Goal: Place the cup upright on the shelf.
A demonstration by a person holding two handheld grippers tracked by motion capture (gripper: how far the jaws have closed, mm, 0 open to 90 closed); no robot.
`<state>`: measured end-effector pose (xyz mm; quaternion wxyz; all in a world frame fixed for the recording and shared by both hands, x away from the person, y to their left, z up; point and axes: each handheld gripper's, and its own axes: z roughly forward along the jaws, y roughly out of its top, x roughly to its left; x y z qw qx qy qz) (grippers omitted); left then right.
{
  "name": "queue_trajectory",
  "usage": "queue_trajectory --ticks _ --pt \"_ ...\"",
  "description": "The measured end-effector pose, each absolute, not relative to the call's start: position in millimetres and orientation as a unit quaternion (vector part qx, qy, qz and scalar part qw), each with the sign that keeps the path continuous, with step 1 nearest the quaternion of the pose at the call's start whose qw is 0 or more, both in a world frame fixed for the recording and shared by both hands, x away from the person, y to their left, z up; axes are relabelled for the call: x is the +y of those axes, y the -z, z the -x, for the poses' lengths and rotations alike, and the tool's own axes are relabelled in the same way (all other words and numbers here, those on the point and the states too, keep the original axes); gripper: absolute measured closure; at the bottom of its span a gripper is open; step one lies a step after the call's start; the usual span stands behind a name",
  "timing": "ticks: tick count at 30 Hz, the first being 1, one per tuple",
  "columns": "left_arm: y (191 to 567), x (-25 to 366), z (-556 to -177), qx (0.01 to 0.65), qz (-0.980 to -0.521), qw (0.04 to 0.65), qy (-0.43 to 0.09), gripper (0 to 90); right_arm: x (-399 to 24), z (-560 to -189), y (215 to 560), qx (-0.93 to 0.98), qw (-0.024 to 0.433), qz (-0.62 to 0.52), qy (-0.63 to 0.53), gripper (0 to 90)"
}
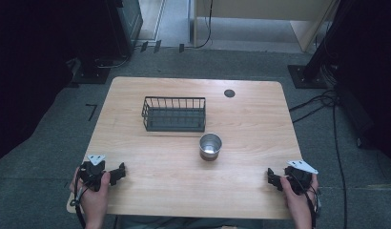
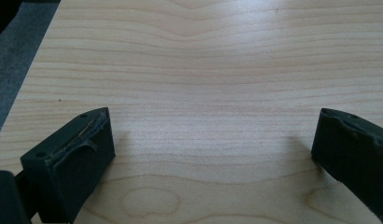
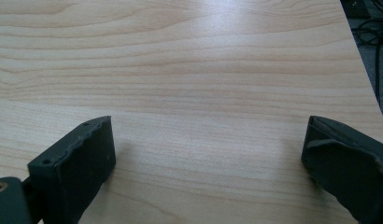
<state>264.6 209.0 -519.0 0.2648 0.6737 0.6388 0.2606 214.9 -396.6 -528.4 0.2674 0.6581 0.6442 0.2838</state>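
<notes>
A dark wire basket (image 1: 174, 126) stands on the far half of the wooden table (image 1: 184, 191). Just in front of its right end sits a small metal cup (image 1: 210, 146), upright. My left gripper (image 1: 118, 172) rests near the table's front left corner, held in a hand. In the left gripper view my left gripper (image 2: 213, 121) is open, with only bare wood between its jaws. My right gripper (image 1: 273, 178) sits near the front right corner. My right gripper (image 3: 209, 126) is also open over bare wood in the right gripper view. Both are well short of the cup and basket.
A round dark grommet (image 1: 229, 93) is set in the table near its far edge. Grey carpet surrounds the table, with cables (image 1: 322, 102) on the floor at the right and dark equipment stands at the back corners.
</notes>
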Motion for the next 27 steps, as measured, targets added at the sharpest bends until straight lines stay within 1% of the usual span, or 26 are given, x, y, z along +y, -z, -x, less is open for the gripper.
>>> queue_trajectory --ticks 5,7,12,17,27 --pt "519 209 -265 0.639 -0.674 0.265 -0.261 0.0 -396 -215 528 0.641 0.267 -0.662 -0.282 0.9" --pt "519 209 -265 0.639 -0.674 0.265 -0.261 0.0 -394 -215 527 0.633 0.265 -0.668 -0.288 2.9" --pt "519 209 -265 0.639 -0.674 0.265 -0.261 0.0 -387 -216 518 0.632 0.263 -0.664 -0.3 2.6" --pt "519 209 -265 0.639 -0.674 0.265 -0.261 0.0 -369 -220 501 0.645 0.261 -0.644 -0.318 2.5" --pt "519 209 -265 0.639 -0.674 0.265 -0.261 0.0 -337 -234 481 0.662 0.26 -0.614 -0.344 2.5"
